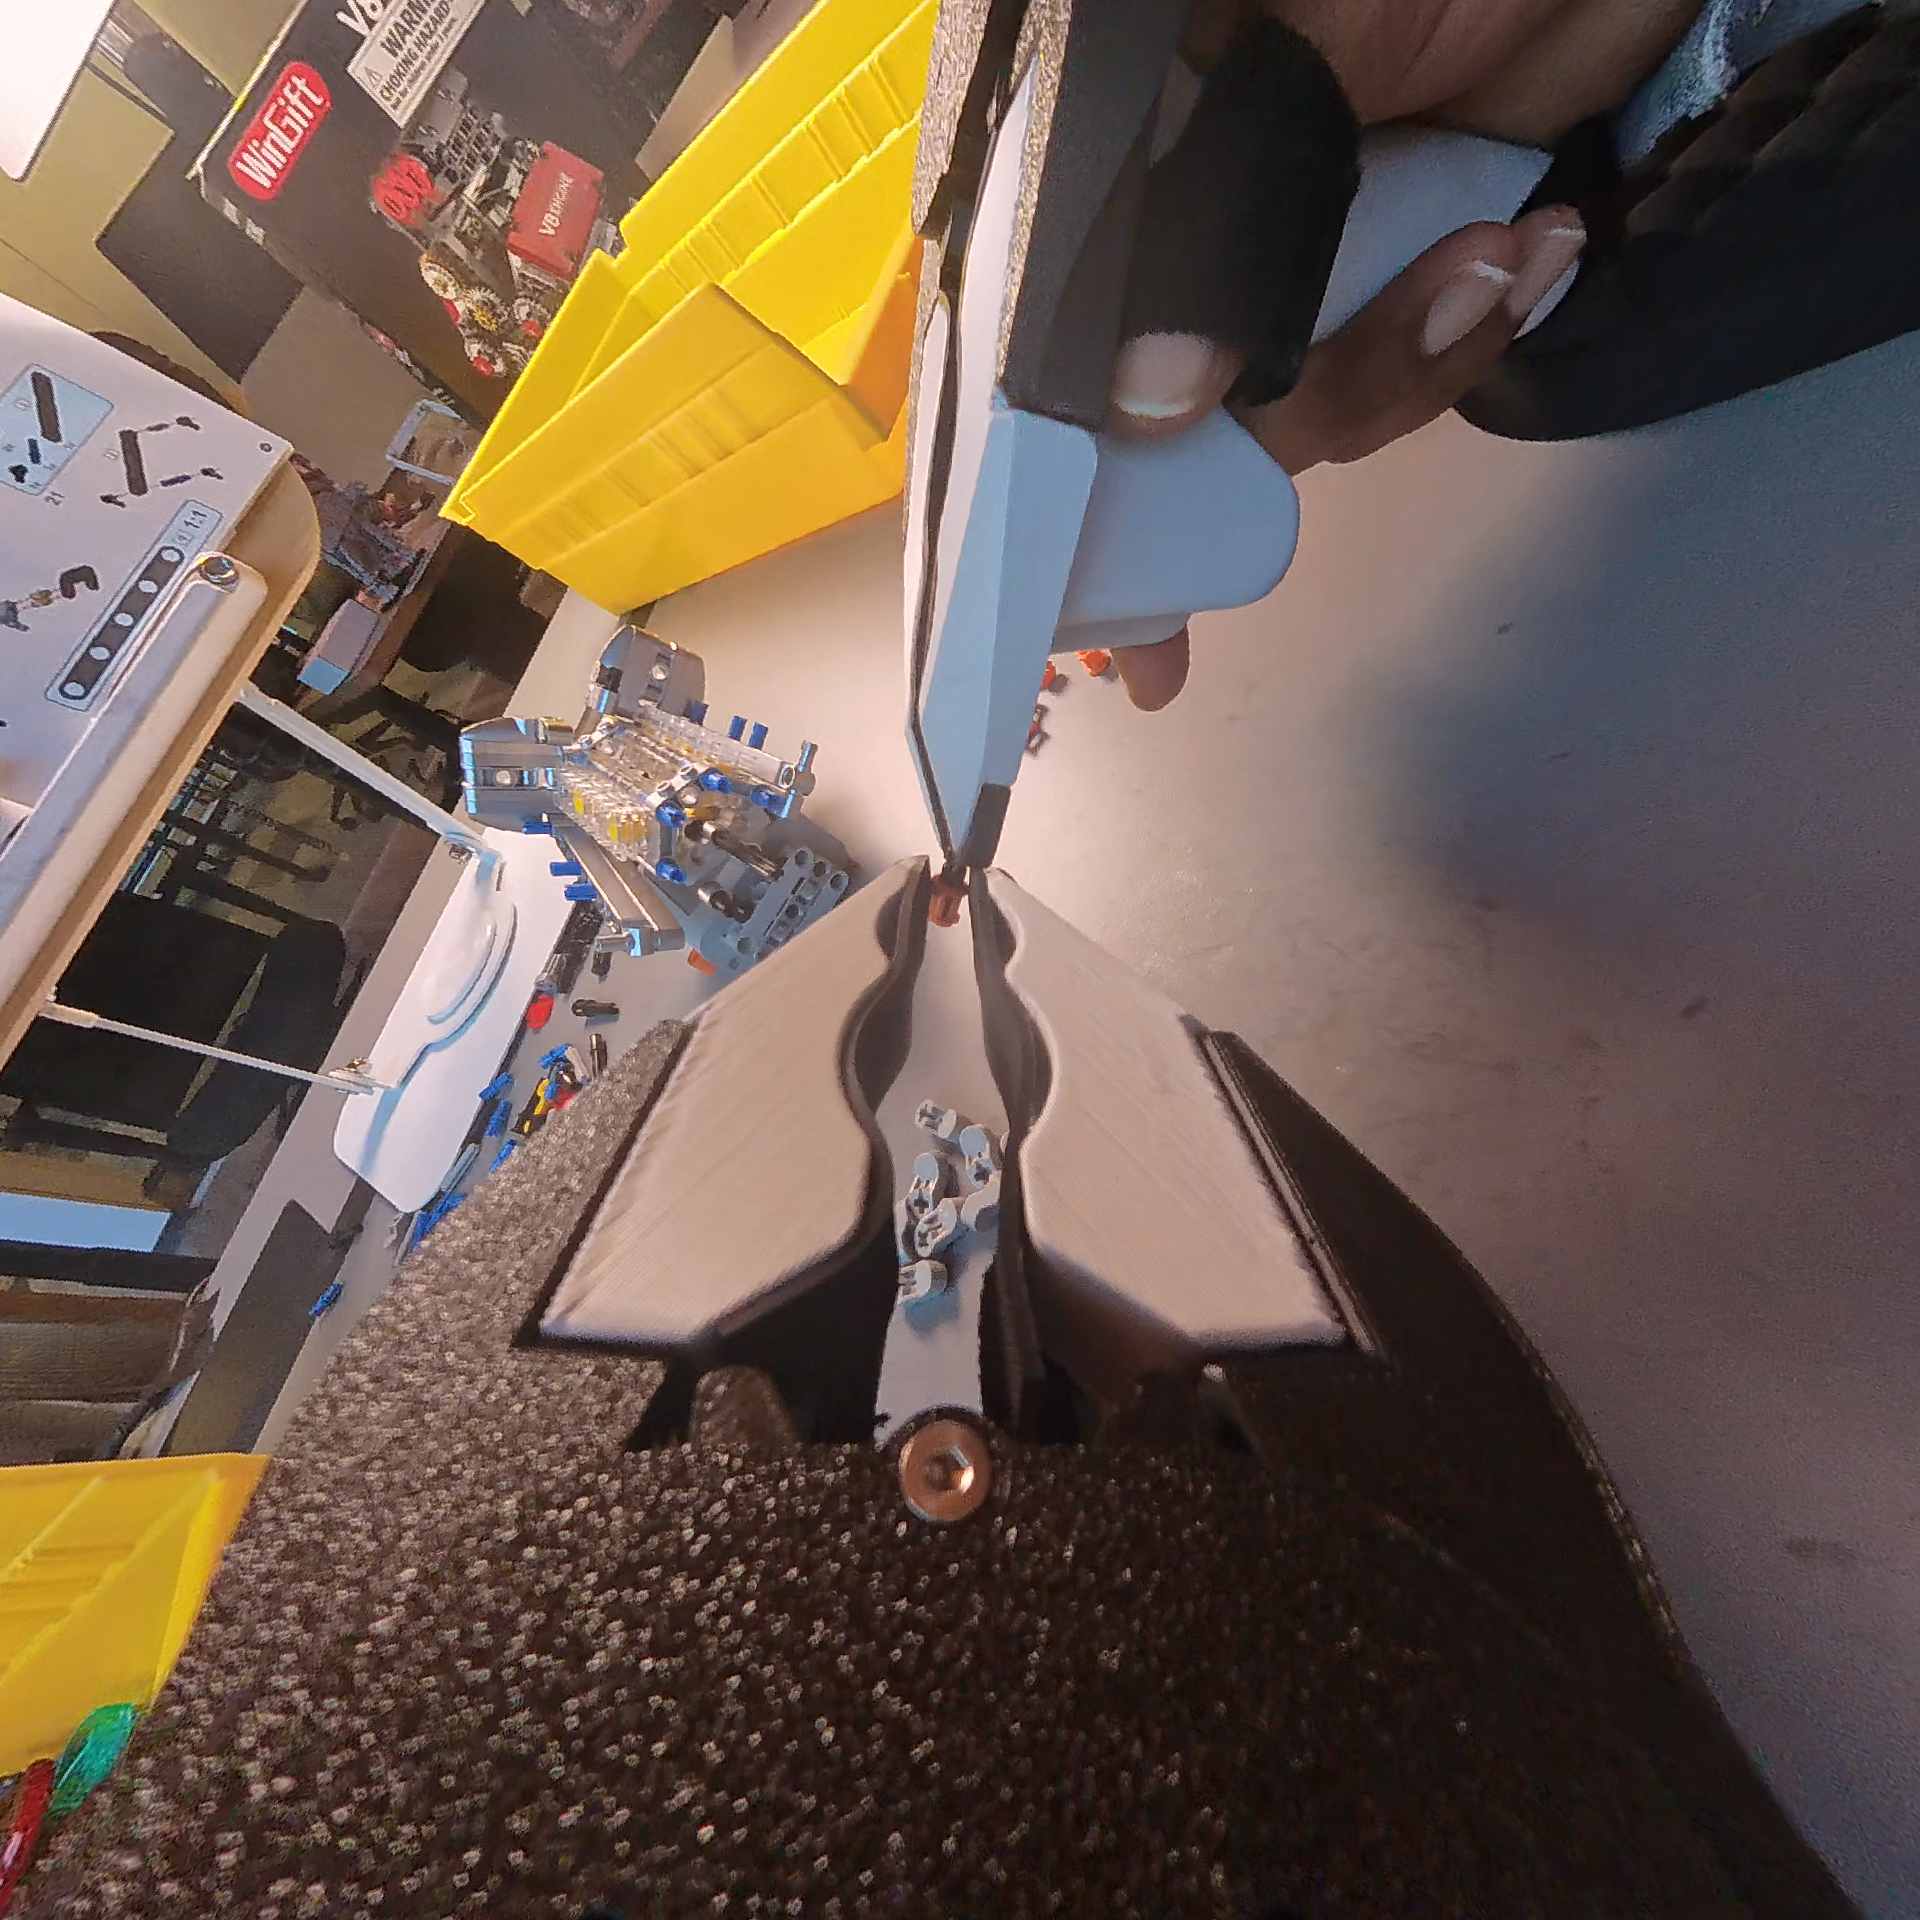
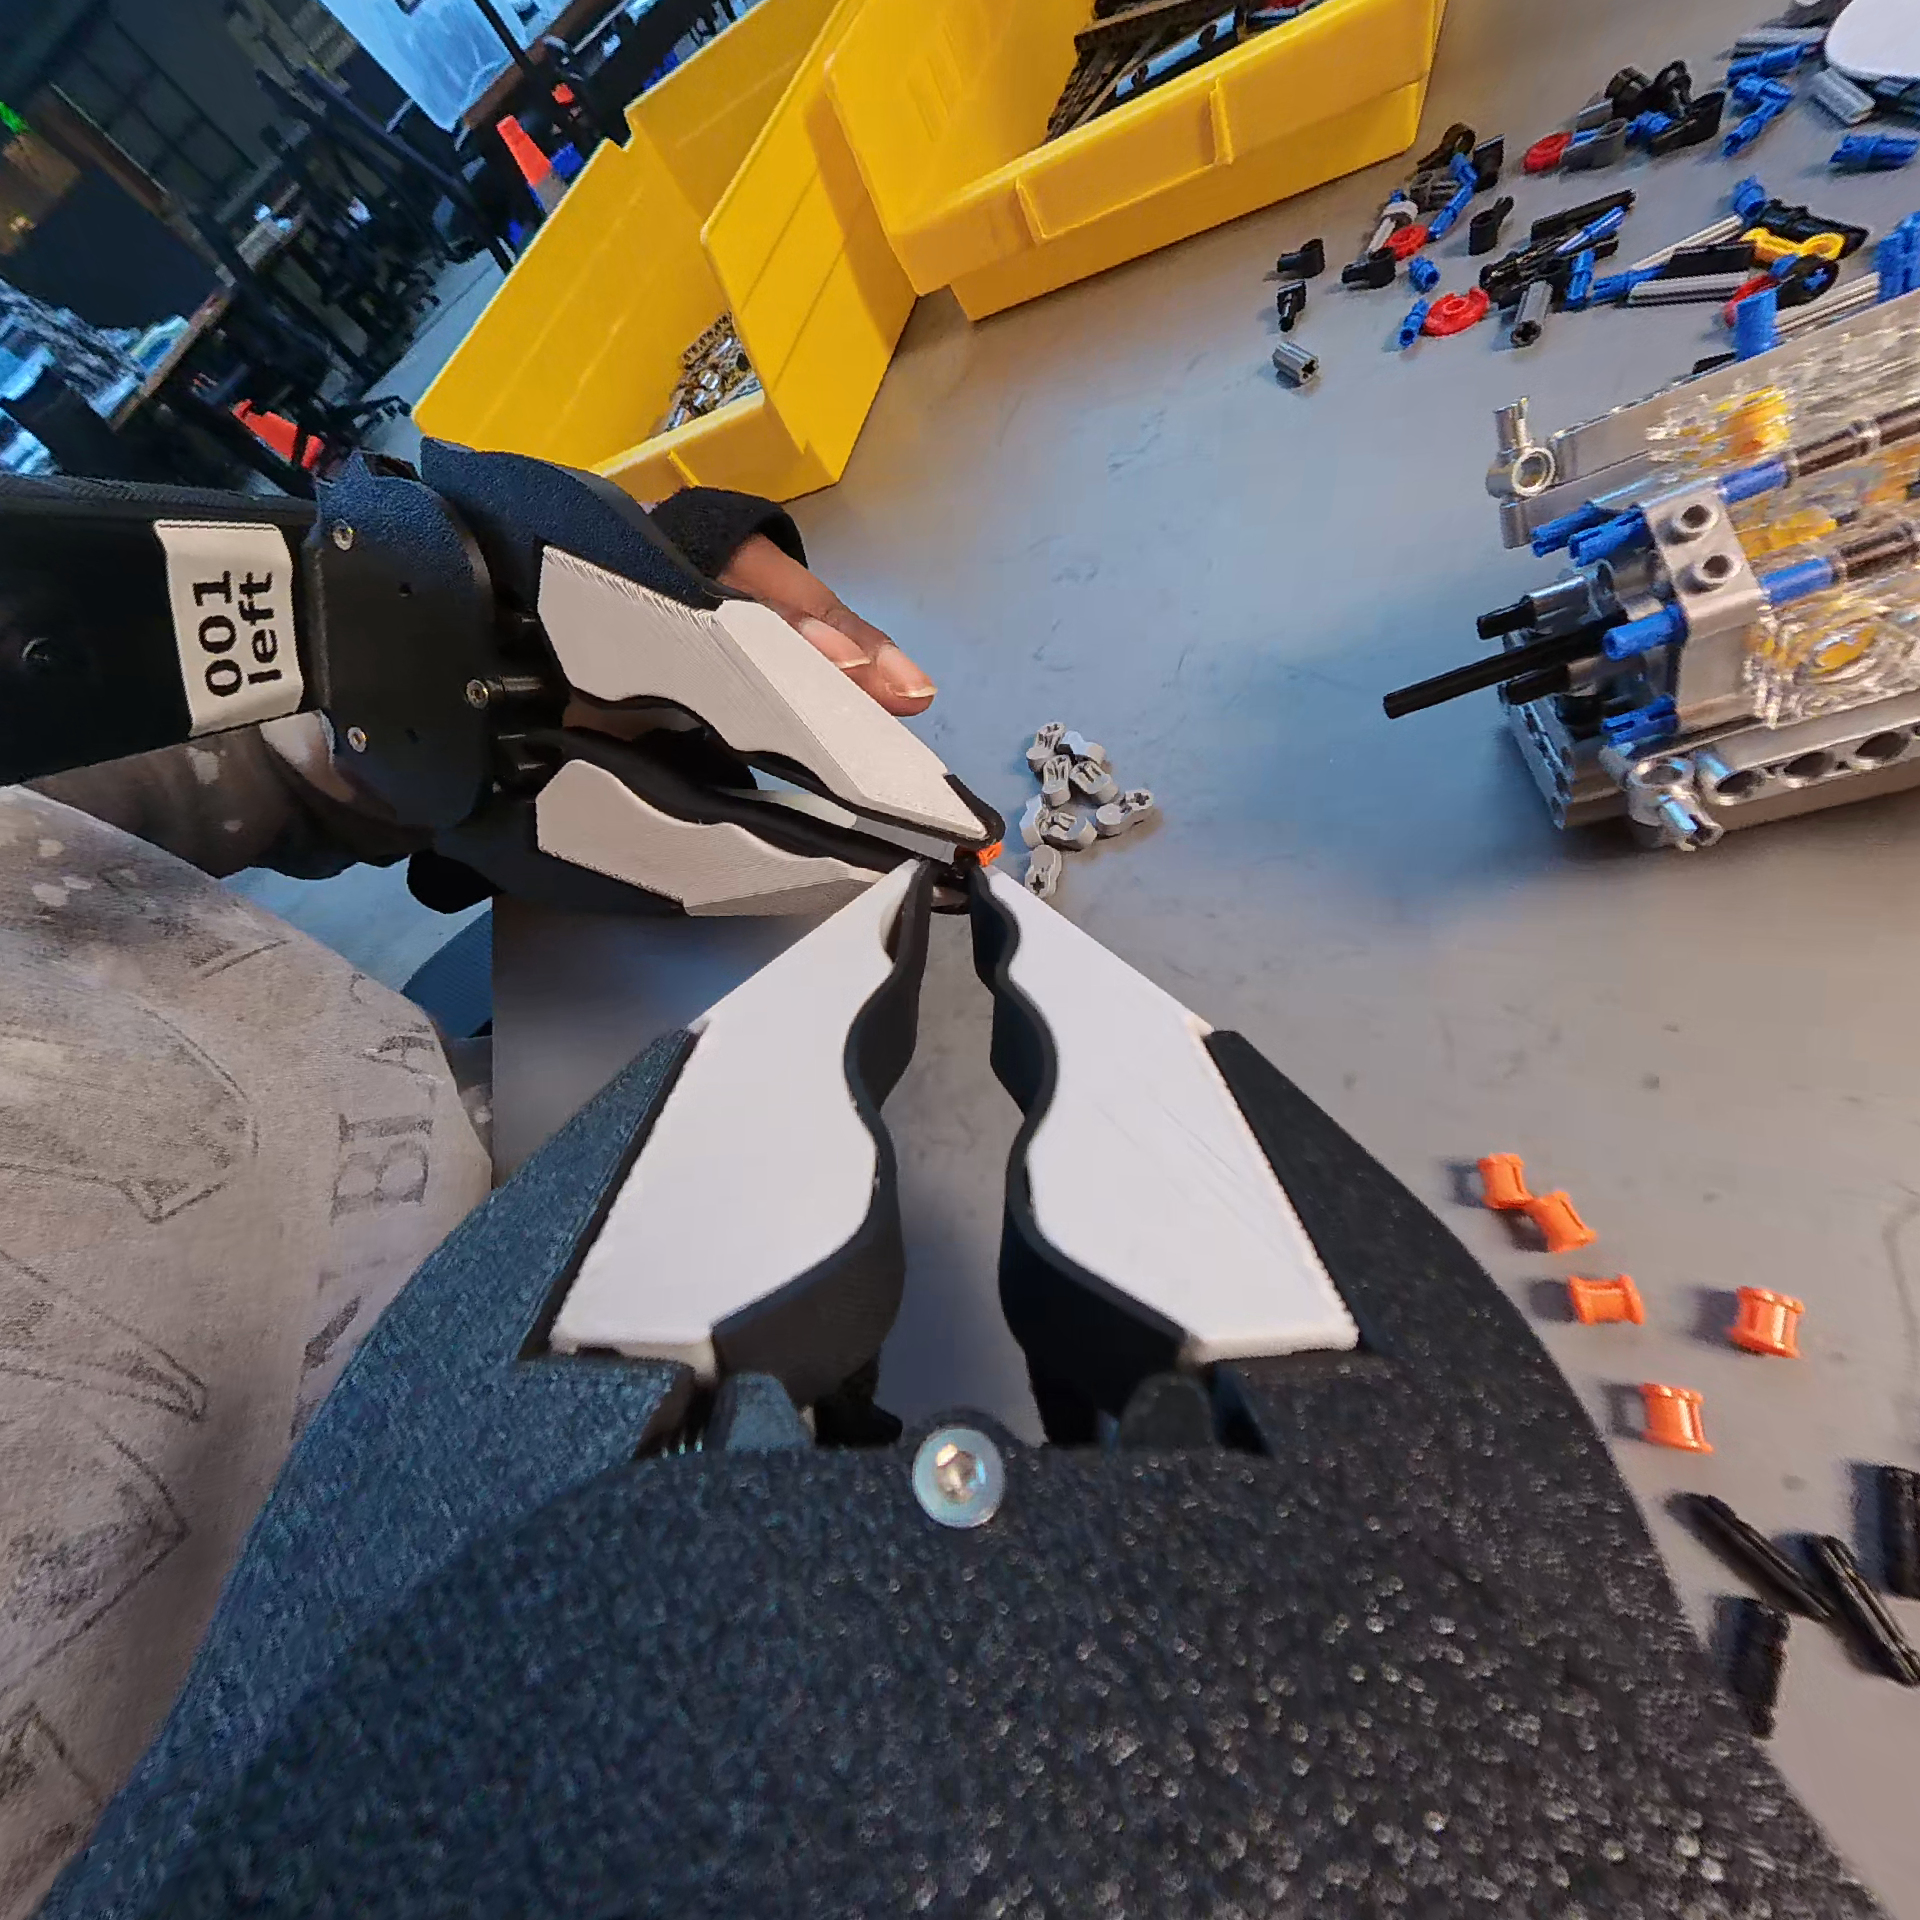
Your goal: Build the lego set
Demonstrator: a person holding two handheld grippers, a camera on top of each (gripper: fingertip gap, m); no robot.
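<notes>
My left gripper [image 1: 951, 888] is shut on a small orange bush [image 1: 943, 902], which also shows at its tip in the right wrist view [image 2: 982, 854]. My right gripper [image 2: 948, 881] meets it tip to tip above the grey table. It comes in from above in the left wrist view [image 1: 966, 847] and is closed on a small dark piece that touches the orange bush; the piece is mostly hidden. A pile of grey connectors [image 2: 1081, 795] lies on the table just beyond the tips.
A grey, blue and clear engine model [image 2: 1745, 623] sits right of the grippers. Several orange bushes [image 2: 1600, 1299] and black axles [image 2: 1808, 1569] lie near right. Yellow bins [image 2: 1039, 156] stand behind, loose parts [image 2: 1610, 229] beside them. An instruction booklet on a stand [image 1: 104, 520] is at the left. The grippers are tip to tip, or close to it.
</notes>
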